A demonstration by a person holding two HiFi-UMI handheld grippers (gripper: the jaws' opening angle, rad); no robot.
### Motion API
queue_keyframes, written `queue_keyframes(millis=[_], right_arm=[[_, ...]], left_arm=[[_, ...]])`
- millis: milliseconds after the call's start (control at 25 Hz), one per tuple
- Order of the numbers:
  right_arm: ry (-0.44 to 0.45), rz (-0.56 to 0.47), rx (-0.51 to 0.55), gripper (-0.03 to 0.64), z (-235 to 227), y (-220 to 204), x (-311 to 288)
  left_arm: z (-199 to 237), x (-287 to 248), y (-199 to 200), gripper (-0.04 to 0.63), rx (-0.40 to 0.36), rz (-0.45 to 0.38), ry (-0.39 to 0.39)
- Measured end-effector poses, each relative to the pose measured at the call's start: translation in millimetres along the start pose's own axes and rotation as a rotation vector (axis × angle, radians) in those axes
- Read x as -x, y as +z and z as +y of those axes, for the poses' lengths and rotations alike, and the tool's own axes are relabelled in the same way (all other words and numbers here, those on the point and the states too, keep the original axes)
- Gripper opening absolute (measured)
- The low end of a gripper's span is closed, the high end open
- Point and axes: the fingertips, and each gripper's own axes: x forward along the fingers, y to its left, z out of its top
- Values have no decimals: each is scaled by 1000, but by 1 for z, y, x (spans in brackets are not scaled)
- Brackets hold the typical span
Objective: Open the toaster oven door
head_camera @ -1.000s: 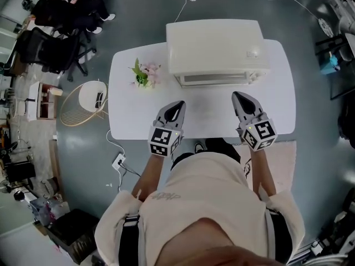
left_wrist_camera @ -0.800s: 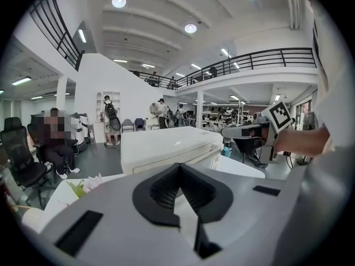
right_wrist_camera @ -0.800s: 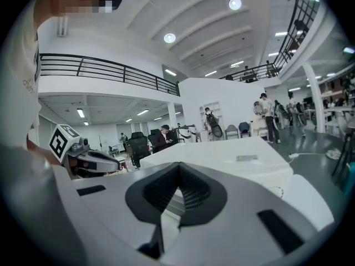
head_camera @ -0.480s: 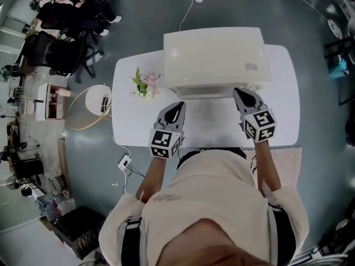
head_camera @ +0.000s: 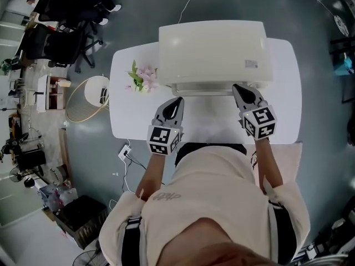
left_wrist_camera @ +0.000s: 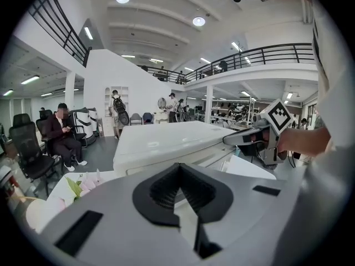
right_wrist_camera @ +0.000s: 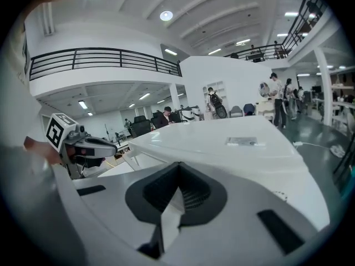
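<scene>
A white toaster oven [head_camera: 215, 53] stands at the back of the white table [head_camera: 130, 121], its door [head_camera: 202, 88] facing me and closed. My right gripper [head_camera: 239, 87] is shut, its tip at the right end of the oven's front top edge; whether it touches I cannot tell. My left gripper [head_camera: 177, 101] is shut and empty, hovering over the table a little short of the door's left part. In the left gripper view the oven [left_wrist_camera: 166, 143] lies ahead, with the right gripper [left_wrist_camera: 244, 138] at its front. From the right gripper [right_wrist_camera: 178, 168] the oven top [right_wrist_camera: 233, 143] fills the view.
A small bunch of pink flowers [head_camera: 141, 76] lies on the table left of the oven. On the floor to the left are a round wire basket [head_camera: 83, 100] and a power strip [head_camera: 125, 153]. Office chairs and seated people [head_camera: 61, 15] are at the far left.
My right gripper has moved forward to the oven's front top edge. The left gripper has barely shifted. The oven looks larger and nearer in the head view.
</scene>
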Motion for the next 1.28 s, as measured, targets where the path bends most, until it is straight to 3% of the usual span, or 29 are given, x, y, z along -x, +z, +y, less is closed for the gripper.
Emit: queue_keyframes(millis=[520,960,1280], right_arm=[[-26,60,41,5,0,-12,-4],[-68,104,-14,5,2,-23,-3],[-82,130,-38,5,11,-38,6]], left_arm=[[-3,8,-4,18,7,2,-16],[8,21,1,18,11,-15,-49],[11,27,-18,18,29,5,-80]])
